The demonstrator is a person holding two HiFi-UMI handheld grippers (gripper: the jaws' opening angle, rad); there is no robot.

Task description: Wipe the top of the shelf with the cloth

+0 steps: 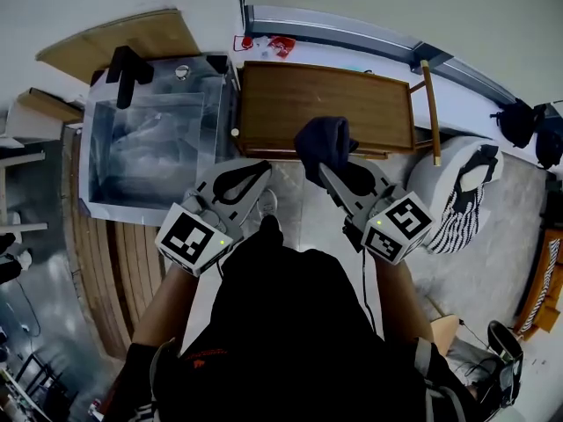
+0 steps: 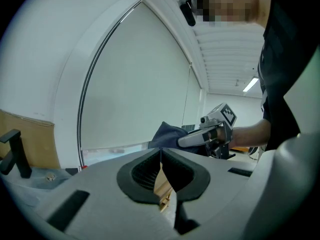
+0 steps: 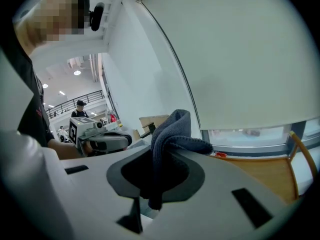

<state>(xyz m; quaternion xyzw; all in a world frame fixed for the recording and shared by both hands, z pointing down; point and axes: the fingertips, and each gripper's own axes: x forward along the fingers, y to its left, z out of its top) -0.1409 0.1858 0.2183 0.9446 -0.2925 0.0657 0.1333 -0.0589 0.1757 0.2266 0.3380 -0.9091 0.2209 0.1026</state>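
Note:
A dark blue cloth (image 1: 324, 141) is pinched in my right gripper (image 1: 329, 170), bunched up above the front edge of the wooden shelf top (image 1: 325, 104). In the right gripper view the cloth (image 3: 172, 134) stands up between the shut jaws of my right gripper (image 3: 156, 153), with the wooden shelf top (image 3: 260, 171) at the lower right. My left gripper (image 1: 257, 176) is shut and holds nothing, left of the cloth and in front of the shelf's left corner. From the left gripper view, my left gripper (image 2: 160, 156) points towards the cloth (image 2: 170, 135) and the right gripper (image 2: 186, 141).
A clear plastic box (image 1: 154, 139) with a black handle (image 1: 127, 73) stands left of the shelf. A wooden rail (image 1: 430, 108) borders the shelf's right side. A white and striped bag (image 1: 462, 192) lies to the right on the floor. Small red items (image 1: 273, 46) sit behind the shelf.

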